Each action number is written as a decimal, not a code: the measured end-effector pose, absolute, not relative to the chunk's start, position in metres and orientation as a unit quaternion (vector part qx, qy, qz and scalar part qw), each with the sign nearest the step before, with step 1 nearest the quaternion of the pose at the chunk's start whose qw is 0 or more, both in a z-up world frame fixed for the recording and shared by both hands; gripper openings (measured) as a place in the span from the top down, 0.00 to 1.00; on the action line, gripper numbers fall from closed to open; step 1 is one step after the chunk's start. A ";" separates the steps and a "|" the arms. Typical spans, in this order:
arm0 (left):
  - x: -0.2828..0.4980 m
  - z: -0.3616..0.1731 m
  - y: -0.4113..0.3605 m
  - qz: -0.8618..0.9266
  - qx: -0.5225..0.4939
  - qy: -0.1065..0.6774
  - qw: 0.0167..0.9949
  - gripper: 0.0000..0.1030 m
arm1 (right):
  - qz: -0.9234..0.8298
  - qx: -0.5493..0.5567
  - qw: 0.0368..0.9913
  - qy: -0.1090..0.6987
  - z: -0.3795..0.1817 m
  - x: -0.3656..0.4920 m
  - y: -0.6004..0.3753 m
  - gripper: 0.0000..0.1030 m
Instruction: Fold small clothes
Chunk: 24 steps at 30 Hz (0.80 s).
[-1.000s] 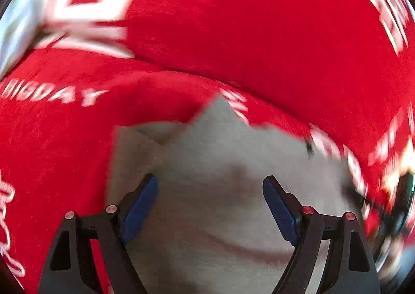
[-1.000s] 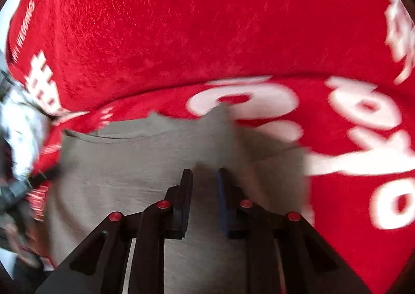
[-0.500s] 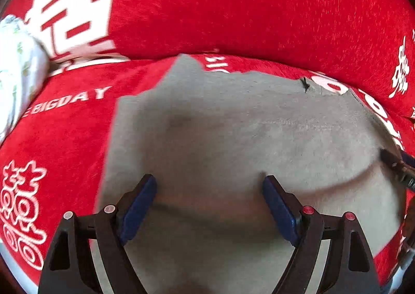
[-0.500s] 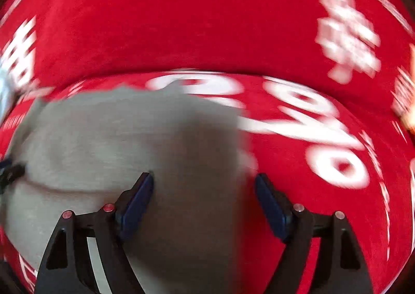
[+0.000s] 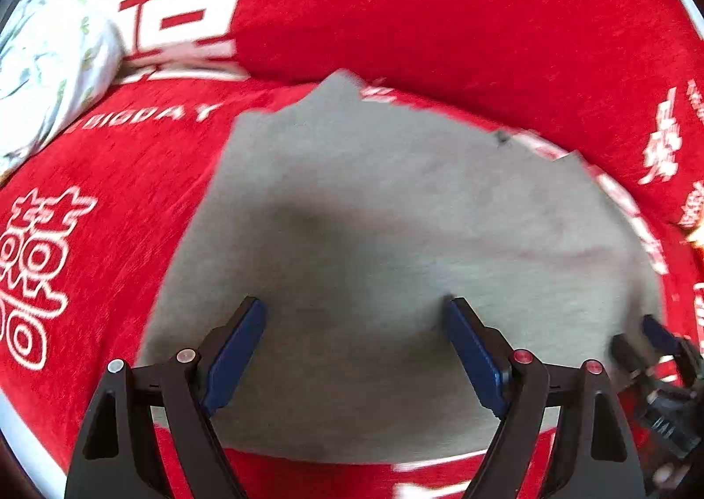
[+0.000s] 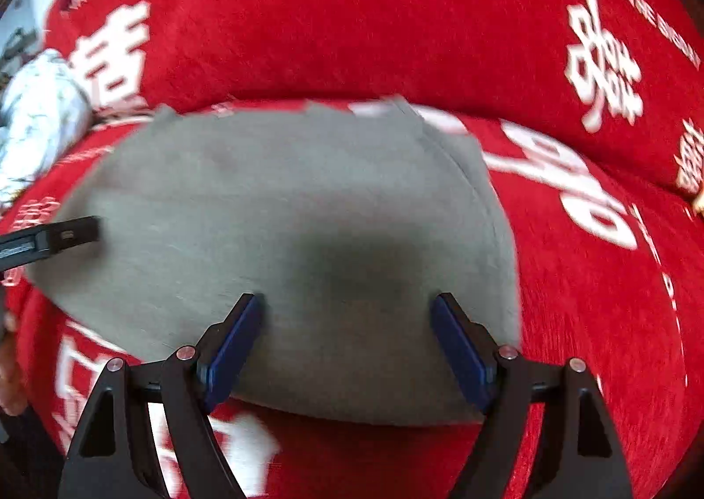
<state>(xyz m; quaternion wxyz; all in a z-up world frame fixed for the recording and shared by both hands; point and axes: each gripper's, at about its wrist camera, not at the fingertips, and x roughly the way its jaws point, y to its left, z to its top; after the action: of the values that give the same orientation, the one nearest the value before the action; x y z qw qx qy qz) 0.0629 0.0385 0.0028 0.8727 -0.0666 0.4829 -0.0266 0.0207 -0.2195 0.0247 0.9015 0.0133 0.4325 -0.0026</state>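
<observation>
My right gripper [image 6: 343, 338] has let go and now gapes like the left gripper [image 5: 356, 343]; the grey garment [image 5: 396, 235] lies flat on the red sofa cover [image 5: 396, 15], so this fold looks done

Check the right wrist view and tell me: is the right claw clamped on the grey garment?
No. The right claw is wide open above the grey garment, gripping nothing.
</observation>
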 end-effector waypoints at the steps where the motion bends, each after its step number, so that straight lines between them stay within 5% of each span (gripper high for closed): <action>1: 0.059 0.000 0.044 -0.027 -0.062 0.477 0.877 0.17 | 0.003 0.025 0.906 0.423 0.024 0.016 -0.225 0.19; 15: 0.016 0.022 0.069 -0.035 -0.079 0.449 0.889 0.17 | -0.031 0.035 0.916 0.398 0.056 0.006 -0.217 0.18; 24: -0.039 -0.011 0.141 -0.060 -0.278 0.438 0.853 0.17 | -0.001 0.033 0.921 0.388 0.061 0.010 -0.181 0.17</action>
<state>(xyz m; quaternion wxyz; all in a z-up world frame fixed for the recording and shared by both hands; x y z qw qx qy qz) -0.0387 0.1409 -0.0110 0.8527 -0.2784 0.4379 -0.0603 0.0096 -0.1815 0.0613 0.9210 0.0335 0.3882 -0.0007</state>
